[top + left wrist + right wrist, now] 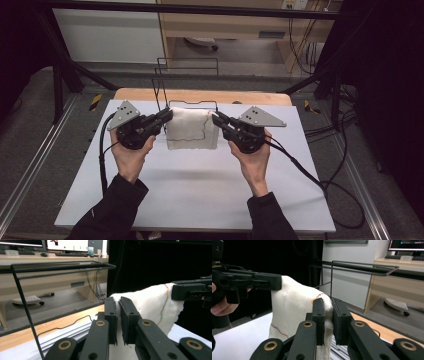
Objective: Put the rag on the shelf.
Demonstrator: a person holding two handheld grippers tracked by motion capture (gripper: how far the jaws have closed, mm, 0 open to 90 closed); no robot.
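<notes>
A white cloth with a thin coloured stitch line hangs doubled over, held up above the white table between both grippers. My left gripper is shut on the cloth's left top corner; in the left gripper view the fabric is pinched between the pads. My right gripper is shut on the right top corner, with the cloth squeezed between its pads. In the right gripper view the other gripper bites the far corner.
A black wire rack stands right behind the cloth at the table's far edge. In the left gripper view its top bar lies to the left. A wooden strip borders the far side. Cables trail off to the right.
</notes>
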